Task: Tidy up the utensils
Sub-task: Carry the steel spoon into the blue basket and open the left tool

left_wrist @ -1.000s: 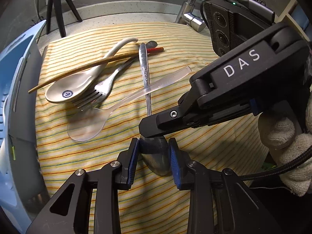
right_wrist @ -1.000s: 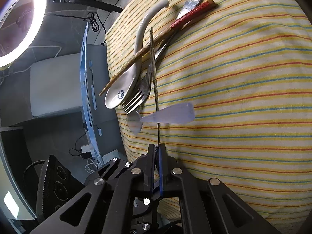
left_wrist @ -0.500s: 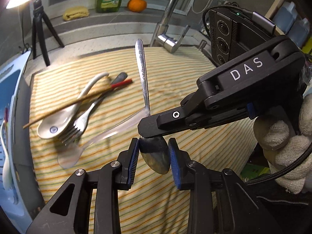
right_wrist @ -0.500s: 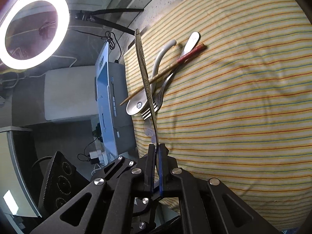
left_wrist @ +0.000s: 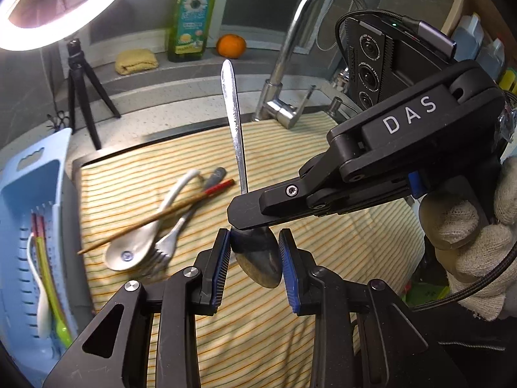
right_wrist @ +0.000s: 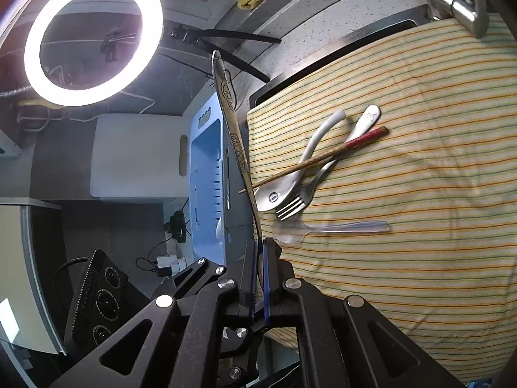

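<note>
1. Above the striped cloth [left_wrist: 290,339], in the left wrist view, a metal spoon [left_wrist: 258,258] is held by both claws at once: its polished bowl is pinched between the ribbed blue pads of the left claw [left_wrist: 255,260], while the neck is clamped under the right claw [left_wrist: 245,216], which reaches in from the right in a gloved hand [left_wrist: 468,226]. The slim handle is stood nearly upright, so it looks to be carried clear of the pile below.
2. On the cloth beneath, a glossy ceramic spoon [left_wrist: 142,242], a steel fork [left_wrist: 168,242] and a red-tipped wooden chopstick [left_wrist: 155,216] are left crossed in a heap. At the left, a slotted blue plastic basket [left_wrist: 35,194] is seen with sorted pieces already inside; it is judged to be the destination.
3. In the right wrist view, the right claw [right_wrist: 258,258] is pressed together on the thin edge of the metal spoon [right_wrist: 232,129], whose embossed handle is pointed towards the ring light [right_wrist: 93,37].
4. Beside the heap, a clear plastic spoon [right_wrist: 329,228] is lying flat, untouched.
</note>
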Demonstrator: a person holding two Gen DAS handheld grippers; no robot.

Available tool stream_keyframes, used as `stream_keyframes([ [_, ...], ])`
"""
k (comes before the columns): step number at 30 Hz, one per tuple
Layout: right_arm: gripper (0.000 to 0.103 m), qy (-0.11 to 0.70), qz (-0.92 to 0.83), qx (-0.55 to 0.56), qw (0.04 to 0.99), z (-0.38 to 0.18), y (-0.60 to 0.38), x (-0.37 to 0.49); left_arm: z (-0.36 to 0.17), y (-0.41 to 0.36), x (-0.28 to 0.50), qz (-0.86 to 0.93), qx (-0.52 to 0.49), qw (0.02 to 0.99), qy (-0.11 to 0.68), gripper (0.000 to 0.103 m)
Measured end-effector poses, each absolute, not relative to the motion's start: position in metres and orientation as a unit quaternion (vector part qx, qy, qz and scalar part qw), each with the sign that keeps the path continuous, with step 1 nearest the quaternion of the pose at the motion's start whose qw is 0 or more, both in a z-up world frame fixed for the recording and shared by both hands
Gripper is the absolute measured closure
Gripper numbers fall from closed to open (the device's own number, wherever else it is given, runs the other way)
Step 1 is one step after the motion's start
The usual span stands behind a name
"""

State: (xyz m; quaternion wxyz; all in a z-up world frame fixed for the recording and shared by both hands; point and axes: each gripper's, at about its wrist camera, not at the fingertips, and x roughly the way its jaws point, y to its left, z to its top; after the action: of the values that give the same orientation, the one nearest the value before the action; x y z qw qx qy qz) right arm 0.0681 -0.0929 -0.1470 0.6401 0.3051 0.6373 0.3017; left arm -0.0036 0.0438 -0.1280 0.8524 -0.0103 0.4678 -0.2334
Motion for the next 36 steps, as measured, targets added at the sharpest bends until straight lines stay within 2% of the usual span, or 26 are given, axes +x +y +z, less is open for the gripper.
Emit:
stream_keyframes([
  [9, 0.1, 0.655, 0.349, 0.277, 0.61, -0.152, 0.004, 0.073, -0.126, 0.121, -0.018, -0.172, -0.03, 0.864, 0.472, 0.074],
  [20, 0.1, 0.69, 0.36, 0.229, 0.584, -0.189, 0.119, 0.073, -0.161, 0.21, -0.026, -0.109, -0.064, 0.849, 0.513, 0.075],
  [36, 0.098, 0.707, 0.336, 0.203, 0.588, -0.211, 0.141, 0.077, -0.181, 0.229, -0.02, -0.094, -0.069, 0.834, 0.539, 0.075],
])
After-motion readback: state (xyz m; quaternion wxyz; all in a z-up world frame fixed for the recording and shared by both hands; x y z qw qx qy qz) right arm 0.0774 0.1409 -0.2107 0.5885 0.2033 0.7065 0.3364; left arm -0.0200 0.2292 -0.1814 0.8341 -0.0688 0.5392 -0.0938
